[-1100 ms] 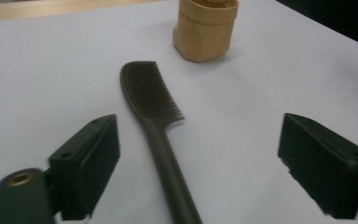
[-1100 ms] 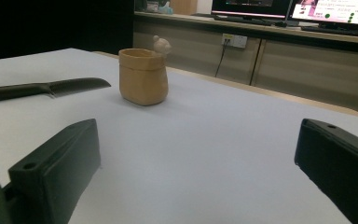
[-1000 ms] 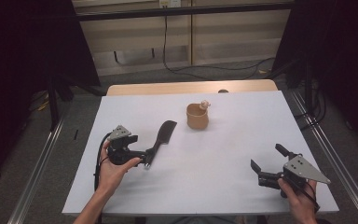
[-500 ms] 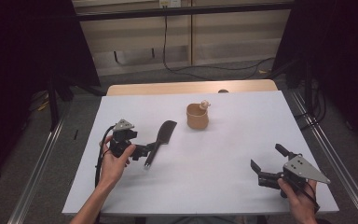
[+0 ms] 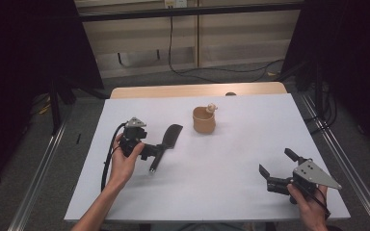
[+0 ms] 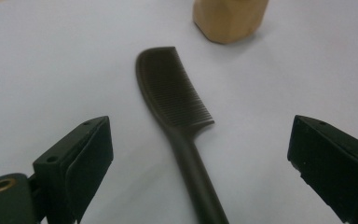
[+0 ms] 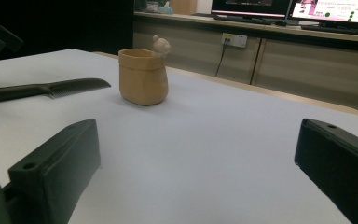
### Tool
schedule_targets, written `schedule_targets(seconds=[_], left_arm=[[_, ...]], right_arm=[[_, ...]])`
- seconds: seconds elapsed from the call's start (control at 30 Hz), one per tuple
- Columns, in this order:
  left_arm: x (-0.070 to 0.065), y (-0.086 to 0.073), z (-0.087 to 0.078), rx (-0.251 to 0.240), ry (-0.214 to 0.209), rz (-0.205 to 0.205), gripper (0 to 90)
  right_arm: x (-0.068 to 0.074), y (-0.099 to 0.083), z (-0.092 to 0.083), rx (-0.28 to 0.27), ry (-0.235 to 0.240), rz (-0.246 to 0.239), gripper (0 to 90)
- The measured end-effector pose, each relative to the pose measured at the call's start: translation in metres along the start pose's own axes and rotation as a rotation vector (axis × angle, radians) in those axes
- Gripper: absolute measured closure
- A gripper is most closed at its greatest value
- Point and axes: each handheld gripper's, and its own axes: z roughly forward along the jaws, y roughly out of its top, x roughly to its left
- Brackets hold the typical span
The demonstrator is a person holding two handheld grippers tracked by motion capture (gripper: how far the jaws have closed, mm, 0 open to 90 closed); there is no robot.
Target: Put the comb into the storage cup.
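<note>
White table (image 5: pixel 231 168), matte, smooth, rectangular; pale wood strip along far edge. Left hand (image 5: pixel 124 161) reaching in from near left, forearm angled up and right, wrapped round left gripper (image 5: pixel 155 154); cable looping down beside wrist. Jaws spread wide, straddling handle of black comb (image 5: pixel 166 143) without touching it; in left gripper view comb (image 6: pixel 177 121) lying flat between the two jaws, handle running near, toothed head pointing far. Comb: dark plastic, fine close teeth, curved back, slim rounded handle, left of centre on table. Right hand (image 5: pixel 310 204) at near right corner, holding right gripper (image 5: pixel 275 167) low over table, grey three-cornered plate on top, jaws wide, nothing between them, aimed far-left. Tan cup (image 5: pixel 204 120) standing upright far of centre, right of comb head and apart from it; squat, slightly faceted walls, small rounded figure on rim. No readable labels on cup or comb. Screen text at far end in right gripper view too small to read.
</note>
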Motion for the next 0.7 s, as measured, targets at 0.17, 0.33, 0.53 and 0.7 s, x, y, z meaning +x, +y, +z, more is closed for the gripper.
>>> schedule_targets(seconds=[0.17, 0.33, 0.53, 0.7], left_arm=[[0.002, 0.01, 0.004, 0.046, -0.024, 0.016, 6.9], [0.001, 0.008, 0.015, 0.115, -0.034, 0.017, 7.4], [0.001, 0.011, 0.025, 0.205, -0.031, 0.025, 7.3], [0.003, 0.012, 0.033, 0.239, -0.05, -0.009, 7.8]], right_arm=[[0.0, 0.0, 0.0, 0.001, 0.001, 0.0, 0.0], [0.0, 0.0, 0.0, 0.0, 0.0, 0.0, 0.0], [0.0, 0.0, 0.0, 0.0, 0.0, 0.003, 0.0], [0.0, 0.0, 0.001, -0.001, -0.001, 0.001, 0.0]])
